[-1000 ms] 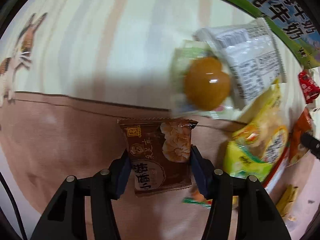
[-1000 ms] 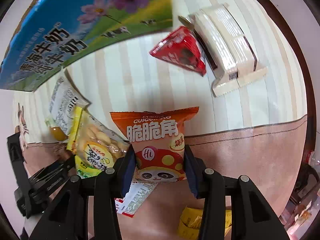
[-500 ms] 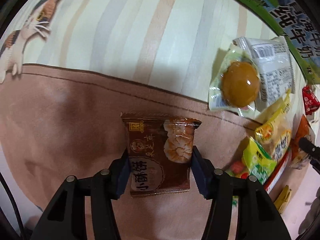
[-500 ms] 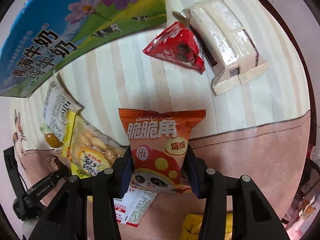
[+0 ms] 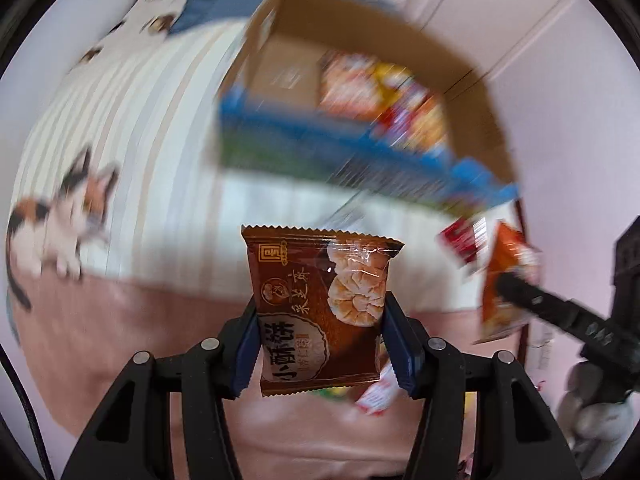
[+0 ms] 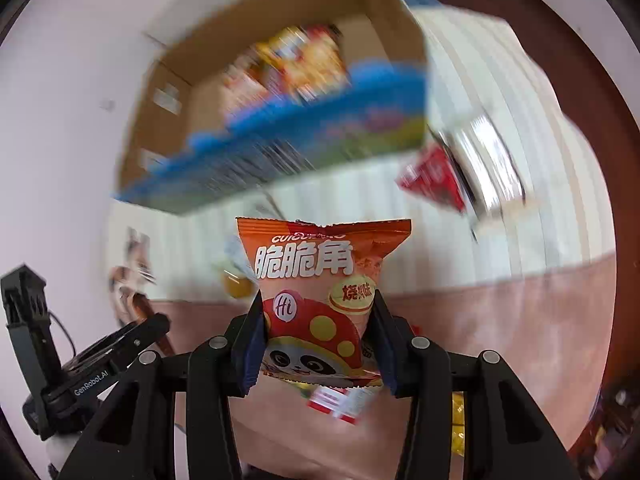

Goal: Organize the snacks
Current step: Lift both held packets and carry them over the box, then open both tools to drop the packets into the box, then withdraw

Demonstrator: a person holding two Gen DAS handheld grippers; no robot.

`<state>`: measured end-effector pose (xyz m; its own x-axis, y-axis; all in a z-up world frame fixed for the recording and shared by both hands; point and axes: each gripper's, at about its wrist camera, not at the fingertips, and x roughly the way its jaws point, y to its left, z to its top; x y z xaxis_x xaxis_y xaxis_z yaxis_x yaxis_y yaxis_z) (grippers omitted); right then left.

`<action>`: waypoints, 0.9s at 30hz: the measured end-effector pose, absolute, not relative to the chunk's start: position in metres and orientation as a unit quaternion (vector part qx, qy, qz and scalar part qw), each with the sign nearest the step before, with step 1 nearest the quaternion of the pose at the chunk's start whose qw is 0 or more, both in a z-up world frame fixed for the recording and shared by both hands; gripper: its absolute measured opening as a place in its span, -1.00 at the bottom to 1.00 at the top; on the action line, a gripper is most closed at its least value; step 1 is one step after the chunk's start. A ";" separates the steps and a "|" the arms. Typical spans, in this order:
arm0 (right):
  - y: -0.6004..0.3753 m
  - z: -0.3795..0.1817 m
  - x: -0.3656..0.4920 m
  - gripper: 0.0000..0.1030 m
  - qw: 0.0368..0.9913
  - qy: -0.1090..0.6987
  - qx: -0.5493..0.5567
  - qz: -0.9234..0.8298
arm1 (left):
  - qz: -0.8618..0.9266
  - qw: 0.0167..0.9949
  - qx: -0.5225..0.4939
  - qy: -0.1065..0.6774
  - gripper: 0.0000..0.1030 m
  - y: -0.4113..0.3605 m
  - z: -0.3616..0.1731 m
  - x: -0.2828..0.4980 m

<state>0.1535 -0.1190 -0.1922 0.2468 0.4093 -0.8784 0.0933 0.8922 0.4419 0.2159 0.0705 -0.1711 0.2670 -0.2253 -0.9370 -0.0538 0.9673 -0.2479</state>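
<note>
My left gripper (image 5: 320, 344) is shut on a brown pastry packet (image 5: 320, 304), held upright above the bed. My right gripper (image 6: 318, 340) is shut on an orange snack bag with a panda (image 6: 320, 292). Ahead of both stands an open cardboard box (image 5: 472, 92) with a blue and green printed side; several colourful snack packs (image 5: 384, 92) lie inside it. That box (image 6: 280, 12) shows blurred in the right wrist view too. In the left wrist view the right gripper (image 5: 520, 288) appears at the right edge with the orange bag (image 5: 506, 280).
A striped sheet (image 5: 160, 120) with cat prints and a brown blanket (image 5: 120, 340) cover the bed. A red packet (image 6: 434, 180) and a white wrapped pack (image 6: 492, 164) lie right of the box. An orange jelly cup (image 6: 236, 284) and loose packets (image 6: 344, 400) lie below.
Both grippers have risen and tilted up with their packets. The open top of the box and the snacks inside have come into view; the loose snacks have dropped out of sight below.
</note>
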 end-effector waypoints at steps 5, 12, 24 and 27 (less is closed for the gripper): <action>-0.112 -0.133 0.201 -0.04 0.786 0.566 0.206 0.139 | -0.071 0.812 -0.081 0.574 0.03 0.045 -0.132 0.275; -0.082 -0.124 0.275 -0.04 0.804 0.553 0.175 0.127 | -0.054 0.802 -0.019 0.595 0.03 0.046 -0.136 0.358; -0.044 -0.202 0.336 -0.04 0.765 0.612 0.154 0.132 | -0.035 0.733 -0.010 0.680 0.03 0.052 -0.208 0.423; -0.037 -0.216 0.341 -0.01 0.752 0.629 0.140 0.138 | -0.030 0.715 -0.015 0.698 0.06 0.052 -0.223 0.425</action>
